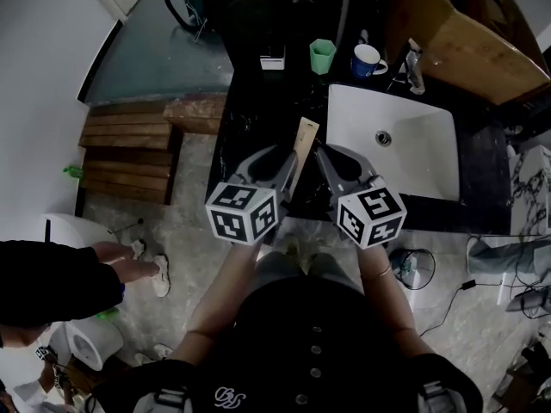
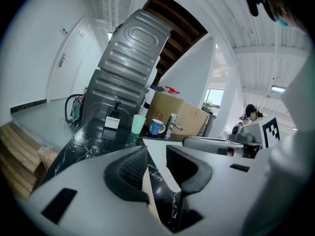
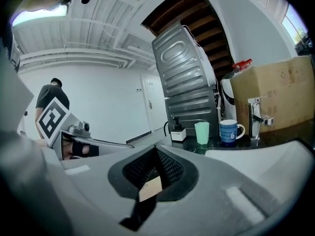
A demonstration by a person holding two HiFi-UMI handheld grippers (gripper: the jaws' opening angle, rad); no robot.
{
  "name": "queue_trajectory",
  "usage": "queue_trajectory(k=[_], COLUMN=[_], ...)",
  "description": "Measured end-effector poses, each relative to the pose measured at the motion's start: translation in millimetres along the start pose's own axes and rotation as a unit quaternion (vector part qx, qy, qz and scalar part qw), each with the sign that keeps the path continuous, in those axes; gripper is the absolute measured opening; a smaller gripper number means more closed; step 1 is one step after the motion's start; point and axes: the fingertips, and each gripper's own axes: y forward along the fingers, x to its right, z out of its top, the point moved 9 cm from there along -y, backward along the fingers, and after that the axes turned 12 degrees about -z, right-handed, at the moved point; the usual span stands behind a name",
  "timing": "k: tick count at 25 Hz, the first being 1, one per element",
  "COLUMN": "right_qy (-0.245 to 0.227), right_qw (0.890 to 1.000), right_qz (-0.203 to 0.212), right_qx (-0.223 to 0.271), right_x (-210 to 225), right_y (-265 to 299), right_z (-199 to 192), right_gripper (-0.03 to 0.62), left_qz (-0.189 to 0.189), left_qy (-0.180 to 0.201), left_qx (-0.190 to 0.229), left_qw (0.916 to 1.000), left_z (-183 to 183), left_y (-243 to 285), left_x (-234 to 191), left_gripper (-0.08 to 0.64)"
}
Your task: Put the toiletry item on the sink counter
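The toiletry item is a long tan box point(image 1: 304, 143). In the head view it lies lengthwise over the black marble counter point(image 1: 258, 119), just left of the white sink point(image 1: 413, 157) and between the two grippers. My left gripper point(image 1: 281, 163) is open. In its own view a tan edge of the box point(image 2: 145, 185) rests against the left pad, with counter showing across the gap. My right gripper point(image 1: 320, 155) has its jaws closed together. A tan piece of the box point(image 3: 150, 188) sits between its pads.
At the back of the counter stand a soap dispenser point(image 1: 272, 57), a green cup point(image 1: 322, 55), a blue mug point(image 1: 368, 59) and the tap point(image 1: 414, 69). A cardboard box point(image 1: 469, 46) sits behind the sink. A person stands at lower left point(image 1: 52, 286). Wooden planks point(image 1: 129, 149) lie left of the counter.
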Motion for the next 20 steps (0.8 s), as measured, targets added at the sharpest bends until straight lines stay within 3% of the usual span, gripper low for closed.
queue_trajectory(k=[8, 16, 20], right_qy=[-0.003, -0.006, -0.002], right_qw=[0.999, 0.996, 0.996], right_qz=[0.013, 0.032, 0.038], right_qx=[0.039, 0.080, 0.085], right_x=[-9, -22, -29], right_y=[-17, -30, -26], right_z=[25, 47, 49], right_gripper=[0.005, 0.005, 0.004], left_qz=[-0.011, -0.032, -0.051], left_qy=[0.028, 0.060, 0.067], left_qx=[0.073, 0.151, 0.163], left_qw=[0.9969, 0.9862, 0.9831], left_z=[27, 45, 49], left_y=[-17, -35, -40], left_x=[18, 30, 28], left_gripper=[0.106, 0.104, 0.103])
